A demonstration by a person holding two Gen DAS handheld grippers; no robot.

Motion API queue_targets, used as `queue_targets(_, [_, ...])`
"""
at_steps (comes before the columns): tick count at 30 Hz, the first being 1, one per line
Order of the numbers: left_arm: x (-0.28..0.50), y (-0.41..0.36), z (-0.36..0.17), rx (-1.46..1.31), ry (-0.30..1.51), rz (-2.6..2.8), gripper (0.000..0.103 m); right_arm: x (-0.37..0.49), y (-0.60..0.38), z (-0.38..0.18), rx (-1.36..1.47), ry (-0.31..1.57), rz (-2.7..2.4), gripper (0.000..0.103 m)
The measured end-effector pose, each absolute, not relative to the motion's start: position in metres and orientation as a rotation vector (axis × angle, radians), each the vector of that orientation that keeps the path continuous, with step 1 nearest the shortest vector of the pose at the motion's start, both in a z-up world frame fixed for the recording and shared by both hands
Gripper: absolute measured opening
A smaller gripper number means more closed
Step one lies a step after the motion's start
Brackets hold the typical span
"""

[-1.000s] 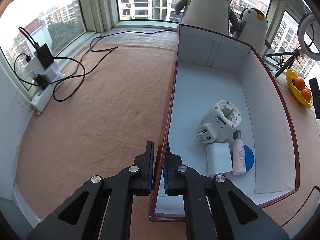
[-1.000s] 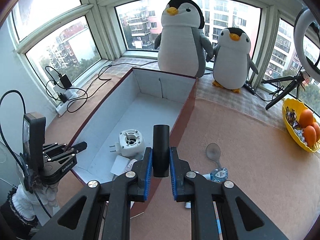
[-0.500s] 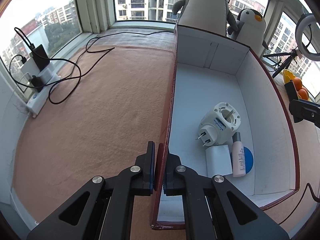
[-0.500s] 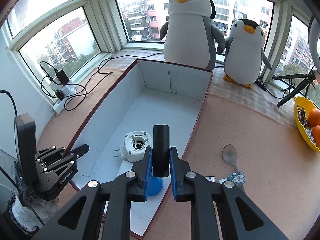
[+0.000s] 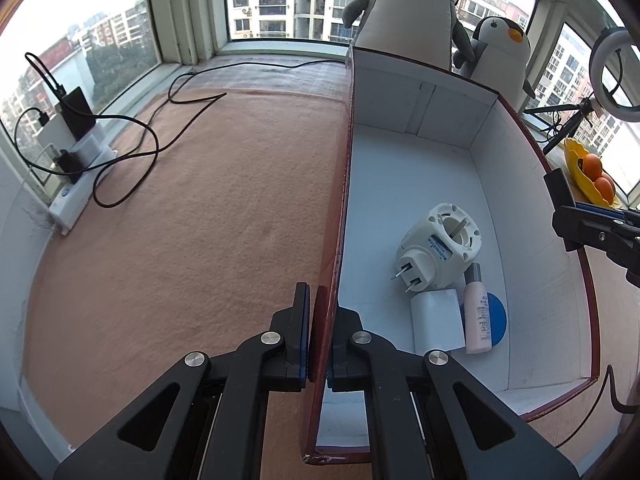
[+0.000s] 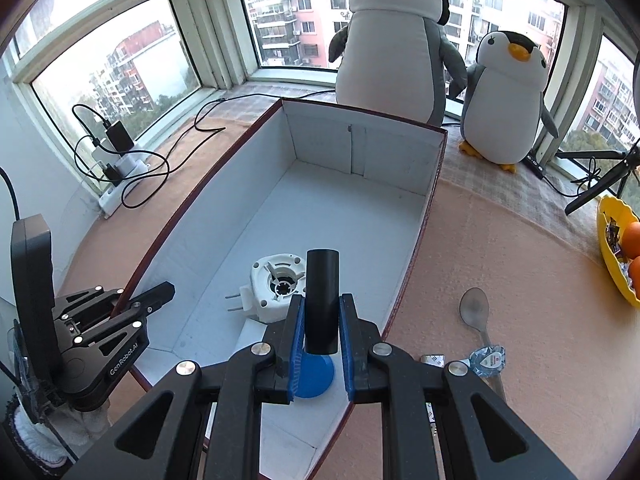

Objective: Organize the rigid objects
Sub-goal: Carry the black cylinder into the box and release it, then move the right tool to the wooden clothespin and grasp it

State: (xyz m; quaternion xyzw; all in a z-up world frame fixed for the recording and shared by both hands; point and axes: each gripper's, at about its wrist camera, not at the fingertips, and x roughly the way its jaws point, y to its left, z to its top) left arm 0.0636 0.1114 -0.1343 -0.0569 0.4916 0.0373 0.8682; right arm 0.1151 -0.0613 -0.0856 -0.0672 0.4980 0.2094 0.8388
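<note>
my left tongs (image 5: 319, 334) pinch the box (image 5: 343, 208) wall, steadying it. my right tongs (image 6: 320, 338) grip a black tube (image 6: 322, 300) above the box; i'd lower it beside the plug adapter (image 6: 276, 286) before letting go.

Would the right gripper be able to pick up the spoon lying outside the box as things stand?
Probably not yet: the right gripper is shut on a black cylinder over the box. The spoon itself lies uncovered.
</note>
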Motion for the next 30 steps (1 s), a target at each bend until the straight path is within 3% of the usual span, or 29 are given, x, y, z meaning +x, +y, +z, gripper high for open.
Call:
queue_targets(4, [0.064,0.111,-0.134,-0.119,1.029,0.079,0.005,0.114,-0.060,-0.085,-0.144,1.046,0.447,0.016])
queue_targets(8, [0.063,0.111,-0.134,-0.116,1.028,0.081,0.005,0.112,-0.059,-0.081,-0.143,1.025,0.459,0.034])
queue_targets(16, [0.062,0.110,-0.133,-0.107,1.029,0.090,0.005,0.109,-0.070,-0.070,-0.093,0.979,0.464,0.048])
queue_targets(27, [0.061,0.108,-0.131,-0.098,1.028,0.104,0.005,0.102,-0.124,-0.056,-0.052,0.915,0.440,0.052])
queue_targets(30, [0.062,0.107,-0.131,-0.094,1.029,0.109,0.005,0.102,-0.149,-0.054,-0.013,0.913,0.438,0.058])
